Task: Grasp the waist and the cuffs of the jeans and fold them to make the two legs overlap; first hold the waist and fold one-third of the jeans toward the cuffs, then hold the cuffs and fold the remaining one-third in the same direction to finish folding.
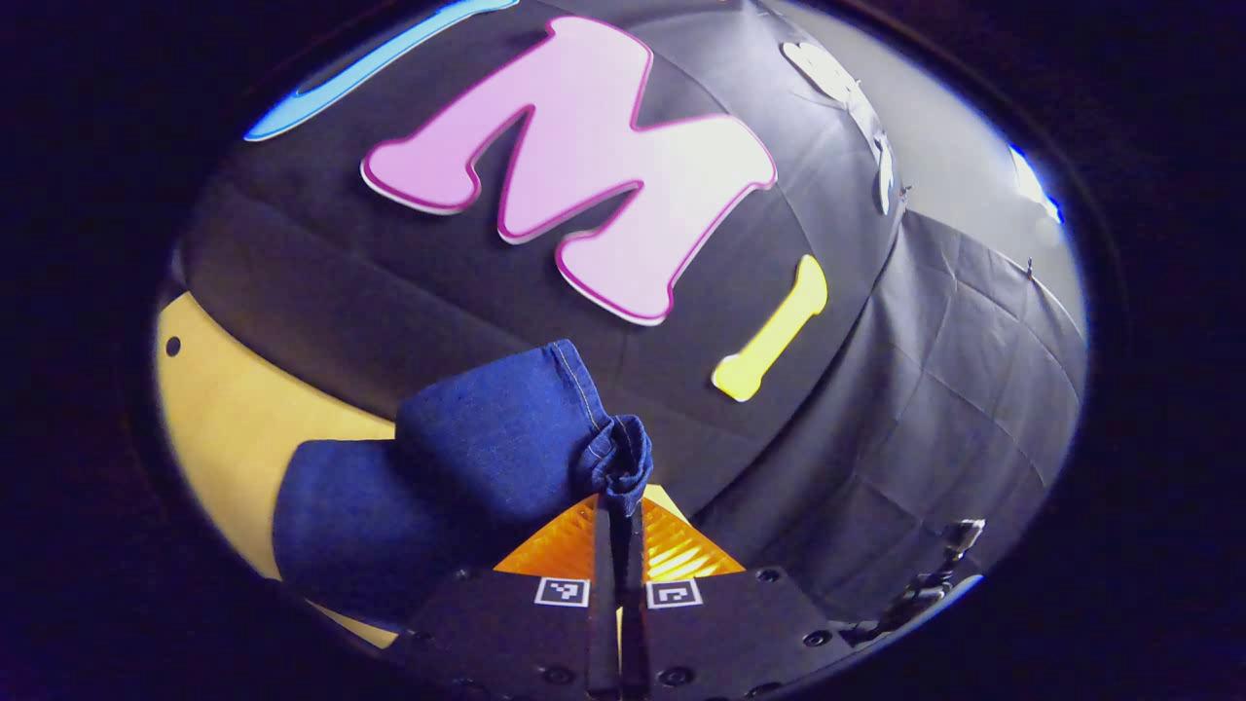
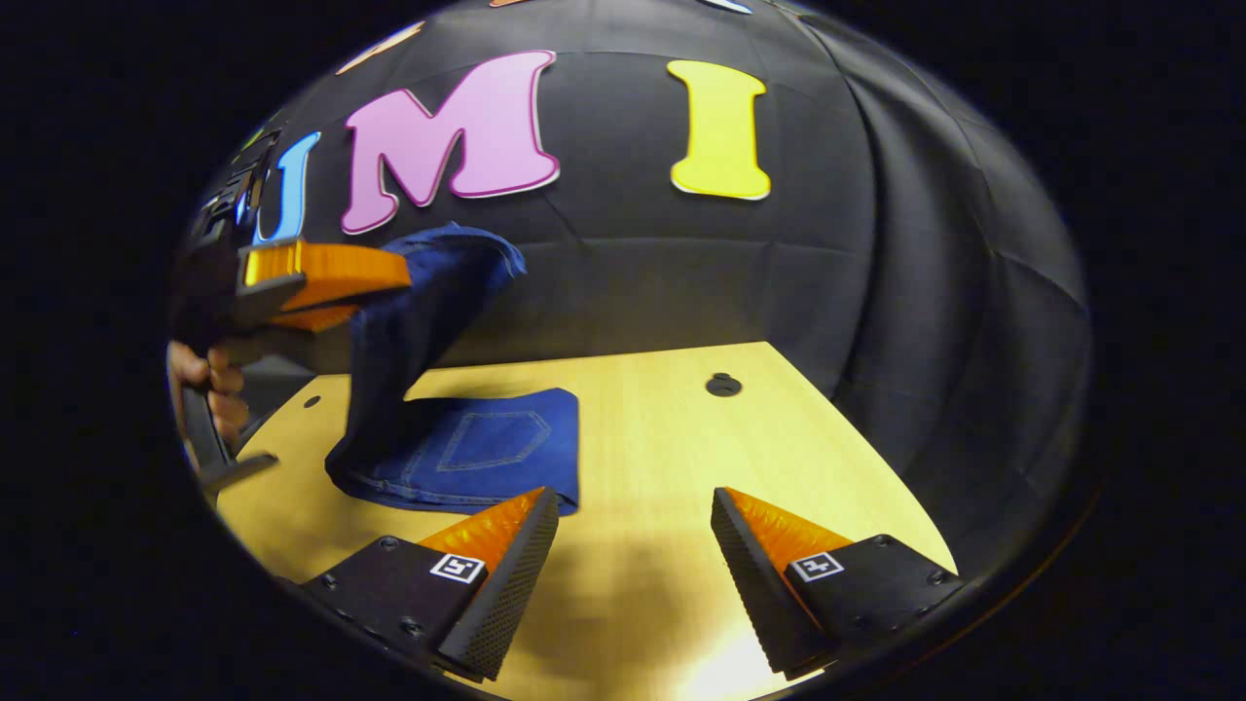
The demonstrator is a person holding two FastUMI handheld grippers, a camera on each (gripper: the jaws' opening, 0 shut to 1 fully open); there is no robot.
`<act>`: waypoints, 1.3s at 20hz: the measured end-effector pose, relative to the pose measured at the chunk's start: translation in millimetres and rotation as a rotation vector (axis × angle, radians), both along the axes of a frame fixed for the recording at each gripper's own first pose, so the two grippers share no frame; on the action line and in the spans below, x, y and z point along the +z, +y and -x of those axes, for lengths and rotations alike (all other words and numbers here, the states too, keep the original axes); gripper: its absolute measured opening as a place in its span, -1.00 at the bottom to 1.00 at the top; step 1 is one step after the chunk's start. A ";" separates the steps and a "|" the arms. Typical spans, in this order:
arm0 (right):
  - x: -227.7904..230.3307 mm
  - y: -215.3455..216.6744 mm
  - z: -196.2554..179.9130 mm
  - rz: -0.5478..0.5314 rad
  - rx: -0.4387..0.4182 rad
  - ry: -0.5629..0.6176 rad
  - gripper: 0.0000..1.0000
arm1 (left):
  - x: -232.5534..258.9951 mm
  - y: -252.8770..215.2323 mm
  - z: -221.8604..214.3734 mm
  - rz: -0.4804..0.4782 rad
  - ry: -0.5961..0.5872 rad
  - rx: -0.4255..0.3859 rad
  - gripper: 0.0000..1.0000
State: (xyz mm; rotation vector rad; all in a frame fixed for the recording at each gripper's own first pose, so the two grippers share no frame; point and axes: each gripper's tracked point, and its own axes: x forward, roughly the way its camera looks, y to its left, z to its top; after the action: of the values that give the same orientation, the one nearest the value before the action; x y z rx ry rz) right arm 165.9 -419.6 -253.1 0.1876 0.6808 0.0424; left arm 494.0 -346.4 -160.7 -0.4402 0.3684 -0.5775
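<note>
The left tongs (image 1: 621,511) are clamped tight on a bunched hem of the jeans (image 1: 487,458), both fingers pressing the denim at their tips. In the right gripper view the jeans (image 2: 467,448) rise from the counter (image 2: 681,428): the seat part with its back pocket (image 2: 492,440) lies flat on the wood, while one leg is lifted up toward the left tongs (image 2: 389,282), held by a hand (image 2: 209,385). The right tongs (image 2: 633,545) stand wide apart, holding nothing, above the bare counter just beside the jeans' near edge.
</note>
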 end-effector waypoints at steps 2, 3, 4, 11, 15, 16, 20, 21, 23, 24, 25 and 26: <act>-0.8 -15.3 9.1 -0.004 -0.034 0.005 0.95 | -39.0 -20.9 -17.4 -0.043 0.097 -0.013 -0.72; -0.1 -19.9 12.7 -0.003 -0.045 0.006 0.95 | -46.0 -27.4 -19.9 -0.011 0.136 -0.023 -0.45; 1.2 -20.7 16.5 -0.002 -0.047 0.005 0.94 | -51.4 -32.8 -24.0 0.024 0.165 -0.016 -0.21; 47.4 18.1 37.9 -0.054 0.003 -0.040 0.94 | 8.6 53.1 15.0 -0.114 -0.020 0.112 0.93; 116.3 50.9 47.3 -0.075 0.044 -0.127 0.94 | 90.5 149.5 74.9 -0.241 -0.195 0.268 0.92; 138.6 58.2 48.5 -0.078 0.054 -0.161 0.94 | 108.5 174.9 91.4 -0.282 -0.237 0.318 0.92; 242.7 83.5 60.5 -0.078 0.076 -0.326 0.94 | 173.7 246.6 167.1 -0.333 -0.321 0.446 0.92; 270.6 90.6 66.9 -0.079 0.085 -0.375 0.93 | 184.6 259.3 186.8 -0.333 -0.334 0.465 0.92; 319.4 101.4 81.4 -0.067 0.106 -0.468 0.94 | 203.4 285.6 223.8 -0.336 -0.367 0.513 0.92; 338.7 105.7 89.1 -0.051 0.117 -0.516 0.93 | 211.1 296.1 238.7 -0.331 -0.388 0.535 0.92; 353.3 107.4 98.6 -0.032 0.120 -0.555 0.93 | 216.8 303.6 255.3 -0.329 -0.402 0.549 0.82; 362.6 110.6 109.0 -0.017 0.126 -0.586 0.93 | 217.3 311.1 273.1 -0.334 -0.410 0.569 0.92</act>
State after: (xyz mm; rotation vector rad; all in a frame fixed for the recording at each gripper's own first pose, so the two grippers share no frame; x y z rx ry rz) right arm 56.9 -308.9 109.5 0.1385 0.1064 0.2152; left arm 220.9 -35.2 56.5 -0.0842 -0.0626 -0.0377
